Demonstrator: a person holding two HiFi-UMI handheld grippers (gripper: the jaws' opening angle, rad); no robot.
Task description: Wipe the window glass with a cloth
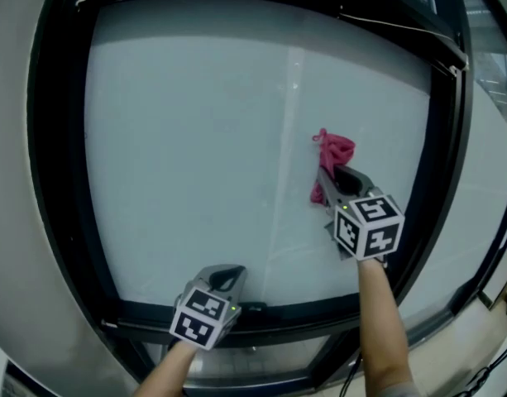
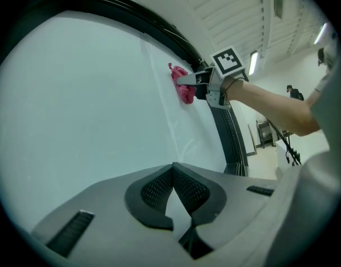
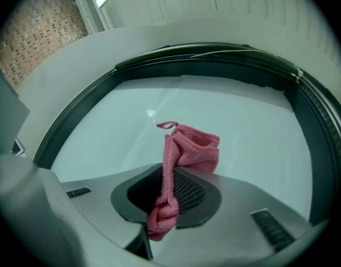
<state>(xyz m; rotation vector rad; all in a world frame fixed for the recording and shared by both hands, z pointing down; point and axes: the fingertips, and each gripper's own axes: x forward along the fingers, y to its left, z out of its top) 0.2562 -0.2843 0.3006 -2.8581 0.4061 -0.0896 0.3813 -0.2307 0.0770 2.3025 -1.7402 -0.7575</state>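
surface: window glass (image 1: 195, 139) in black frame (image 1: 63, 180) | against it: pink cloth (image 1: 332, 160), right of centre

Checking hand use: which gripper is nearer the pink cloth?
Right. The right gripper is shut on the cloth; the left gripper, shut, empty, sits low by the bottom frame, apart from it.

Nothing readable anywhere here, no words, numbers or brand names, just the square-pattern markers on the gripper cubes (image 1: 368, 226).

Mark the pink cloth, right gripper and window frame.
pink cloth (image 3: 192, 149): right gripper view, bunched top end.
right gripper (image 1: 336, 179): head view, between the jaw tips.
window frame (image 1: 59, 164): head view, left black upright.
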